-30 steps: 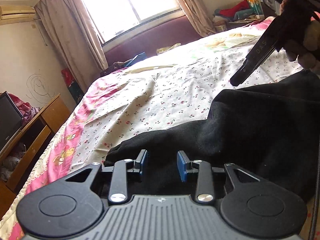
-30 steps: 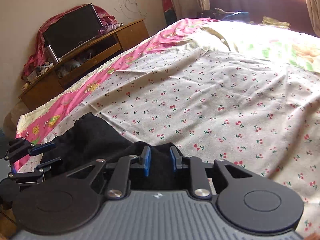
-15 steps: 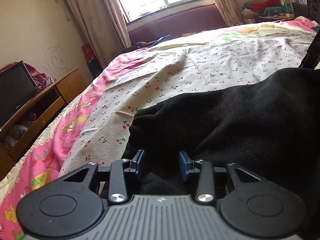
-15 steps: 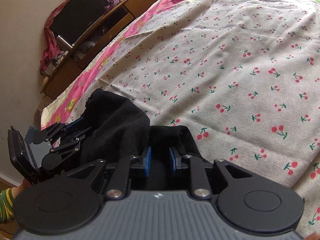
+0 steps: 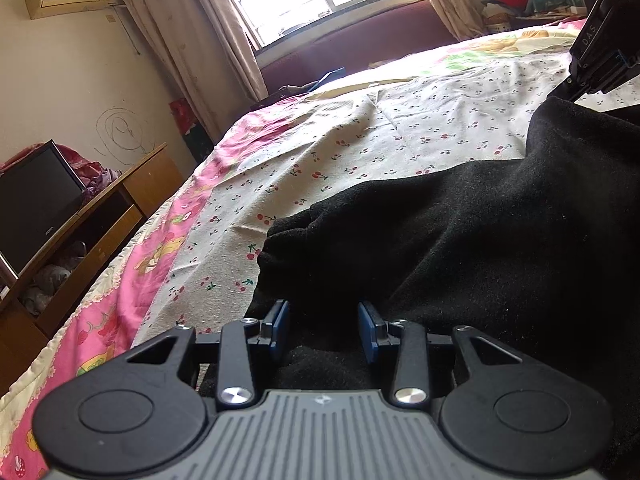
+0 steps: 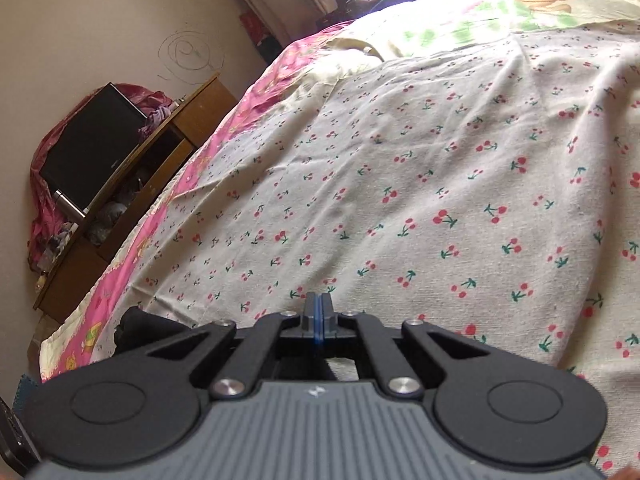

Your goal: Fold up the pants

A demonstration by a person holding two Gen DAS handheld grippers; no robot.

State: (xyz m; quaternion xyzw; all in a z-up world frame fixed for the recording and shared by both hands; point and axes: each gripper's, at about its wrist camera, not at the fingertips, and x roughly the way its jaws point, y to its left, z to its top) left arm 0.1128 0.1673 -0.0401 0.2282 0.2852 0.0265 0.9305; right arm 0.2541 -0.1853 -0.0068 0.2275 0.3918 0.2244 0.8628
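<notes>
Pants point(image 5: 480, 232) lie bunched on the bed point(image 5: 400, 132). My right tool point(image 6: 319, 320) just let go and now sits pinched together, empty. My left tool point(image 5: 323, 330) is still wide apart around black cloth, so that fold is laid.

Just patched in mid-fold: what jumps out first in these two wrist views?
The black pants dominate the left wrist view, heaped on the cherry-print bedsheet, with the left claw open over their near edge. In the right wrist view the right claw is pressed shut above bare sheet, only a scrap of black cloth showing at lower left. A dark TV sits on a wooden cabinet beside the bed.
</notes>
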